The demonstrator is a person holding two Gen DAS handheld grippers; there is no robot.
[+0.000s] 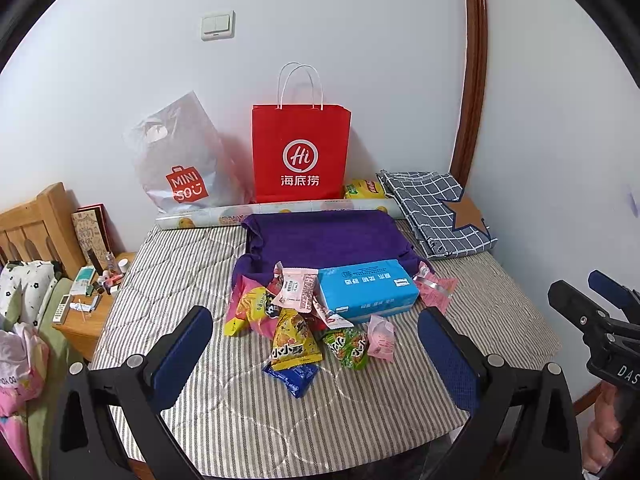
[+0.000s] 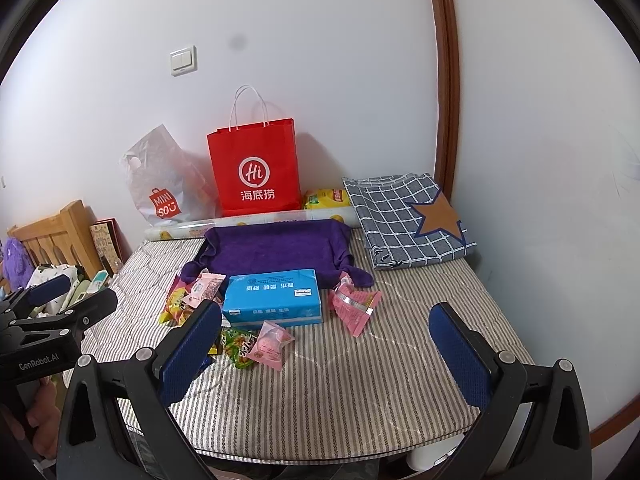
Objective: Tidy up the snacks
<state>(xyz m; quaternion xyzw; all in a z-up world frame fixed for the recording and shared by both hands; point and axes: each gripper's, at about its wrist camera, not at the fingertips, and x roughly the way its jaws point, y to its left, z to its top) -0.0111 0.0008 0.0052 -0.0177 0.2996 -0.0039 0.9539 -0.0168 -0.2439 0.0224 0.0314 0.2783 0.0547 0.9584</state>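
Note:
Several snack packets lie in a heap on the striped mattress point(image 1: 180, 264): a yellow packet point(image 1: 295, 341), a green one point(image 1: 347, 345), a blue one point(image 1: 293, 376), pink ones point(image 1: 295, 288) point(image 2: 353, 304). A blue tissue pack point(image 1: 366, 288) point(image 2: 272, 298) lies among them, in front of a purple cloth tray point(image 1: 324, 236) point(image 2: 276, 246). My left gripper point(image 1: 316, 350) is open and empty, held above the near side of the heap. My right gripper point(image 2: 326, 344) is open and empty, near the mattress's front, right of the heap; it also shows in the left wrist view point(image 1: 580, 300).
A red paper bag point(image 1: 300, 152) and a white plastic bag point(image 1: 180, 160) stand against the back wall behind a paper roll point(image 1: 280, 212). A folded checked cloth point(image 1: 436, 212) lies at the back right. A cluttered bedside table point(image 1: 88, 304) stands left of the mattress.

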